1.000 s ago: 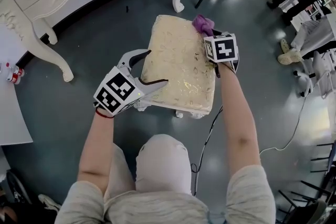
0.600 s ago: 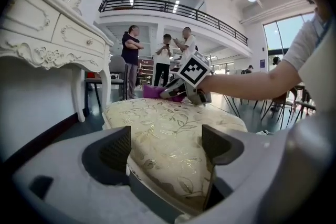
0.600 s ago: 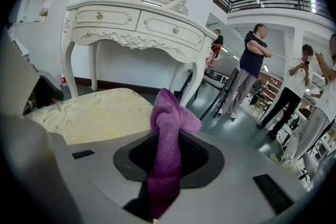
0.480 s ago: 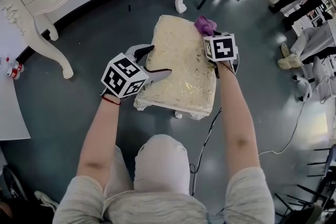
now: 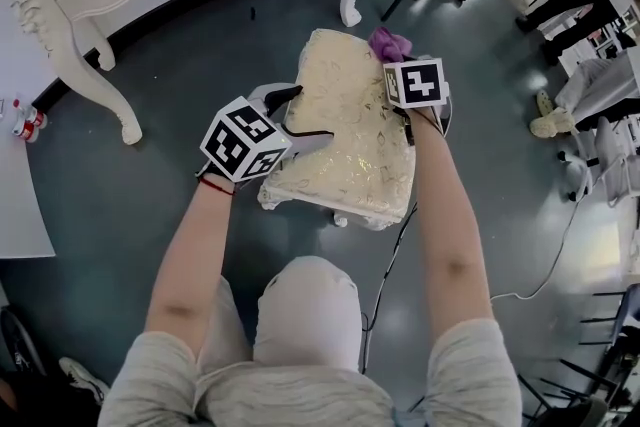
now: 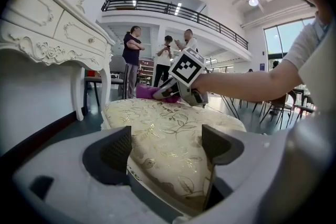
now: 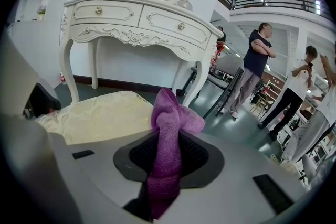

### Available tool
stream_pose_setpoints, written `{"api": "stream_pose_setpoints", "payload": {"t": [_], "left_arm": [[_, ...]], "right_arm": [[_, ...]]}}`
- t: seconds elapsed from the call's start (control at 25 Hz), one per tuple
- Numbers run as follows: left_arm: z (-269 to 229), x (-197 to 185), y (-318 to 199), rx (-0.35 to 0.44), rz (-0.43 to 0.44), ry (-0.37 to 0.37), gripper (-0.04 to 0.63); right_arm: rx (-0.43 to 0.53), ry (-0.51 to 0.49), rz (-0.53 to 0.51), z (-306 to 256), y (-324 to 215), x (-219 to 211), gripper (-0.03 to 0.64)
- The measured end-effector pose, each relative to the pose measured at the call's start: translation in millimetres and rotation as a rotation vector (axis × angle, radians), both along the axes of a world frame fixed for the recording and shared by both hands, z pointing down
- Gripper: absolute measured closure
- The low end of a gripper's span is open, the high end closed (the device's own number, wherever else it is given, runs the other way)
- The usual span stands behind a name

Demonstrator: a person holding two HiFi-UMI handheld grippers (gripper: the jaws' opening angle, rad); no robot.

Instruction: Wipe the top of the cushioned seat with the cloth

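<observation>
Seemingly the wipe is only beginning: the right gripper (image 7: 169, 159) clamps a purple knitted cloth (image 7: 170, 113) between its jaws; the left gripper (image 6: 167, 147), jaws wide, straddles the cream brocade cushioned seat (image 5: 350, 115). Next: sweep the cloth across.

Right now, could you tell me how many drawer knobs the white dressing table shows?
2, seen in the right gripper view: the left-hand knob and the right-hand knob, side by side along the front. More may be hidden.
</observation>
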State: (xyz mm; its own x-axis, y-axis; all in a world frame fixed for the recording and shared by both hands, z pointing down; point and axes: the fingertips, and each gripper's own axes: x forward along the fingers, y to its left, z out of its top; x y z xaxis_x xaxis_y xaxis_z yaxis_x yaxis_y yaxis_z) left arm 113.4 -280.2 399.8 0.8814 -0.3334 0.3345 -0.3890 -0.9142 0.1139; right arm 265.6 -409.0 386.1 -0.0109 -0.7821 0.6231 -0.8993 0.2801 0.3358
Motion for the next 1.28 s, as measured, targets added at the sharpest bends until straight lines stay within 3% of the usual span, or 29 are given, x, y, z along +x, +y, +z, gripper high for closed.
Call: {"api": "stream_pose_setpoints", "payload": {"t": [1.28], "left_arm": [[-1,-1,0,-0.006,-0.002,0.026,0.173]], "right_arm": [[-0.012,0.038,-0.177,1,-32,-91,0.523]]}}
